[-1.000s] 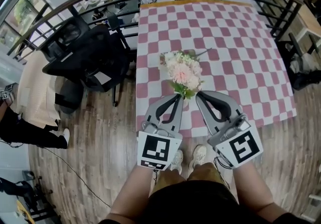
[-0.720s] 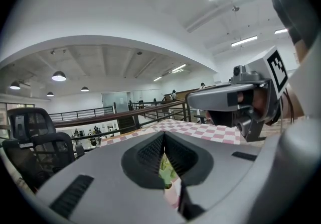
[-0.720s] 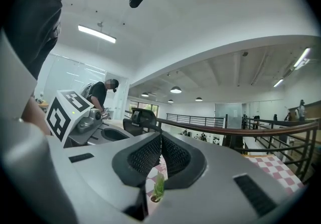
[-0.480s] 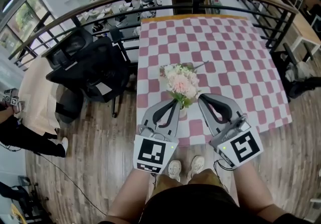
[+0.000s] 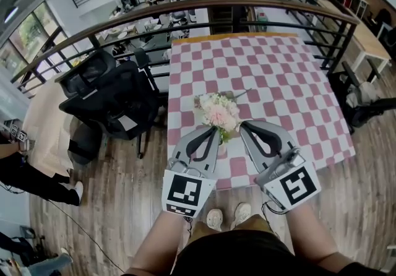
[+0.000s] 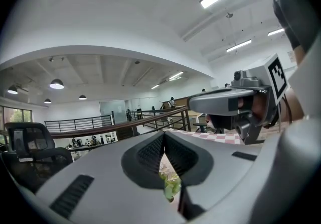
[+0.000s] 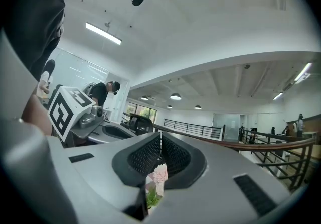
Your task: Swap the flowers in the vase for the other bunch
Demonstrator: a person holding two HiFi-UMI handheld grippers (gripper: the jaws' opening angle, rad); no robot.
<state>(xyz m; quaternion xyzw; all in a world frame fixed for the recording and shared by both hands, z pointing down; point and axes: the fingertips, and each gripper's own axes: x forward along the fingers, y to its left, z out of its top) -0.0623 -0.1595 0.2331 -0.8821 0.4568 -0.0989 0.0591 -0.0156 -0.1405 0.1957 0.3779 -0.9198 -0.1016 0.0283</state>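
Left tongs [image 5: 216, 133] and right tongs [image 5: 242, 125] clenched, level, tips close beneath the flowers [image 5: 218, 109].

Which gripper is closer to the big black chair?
Left. The left gripper sits on the chair's side of the flowers. The right gripper is on the flowers' other side, farther from the chair.

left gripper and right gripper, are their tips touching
Apart. In the head view the left gripper and right gripper tips have a clear gap, with the flowers showing between them.
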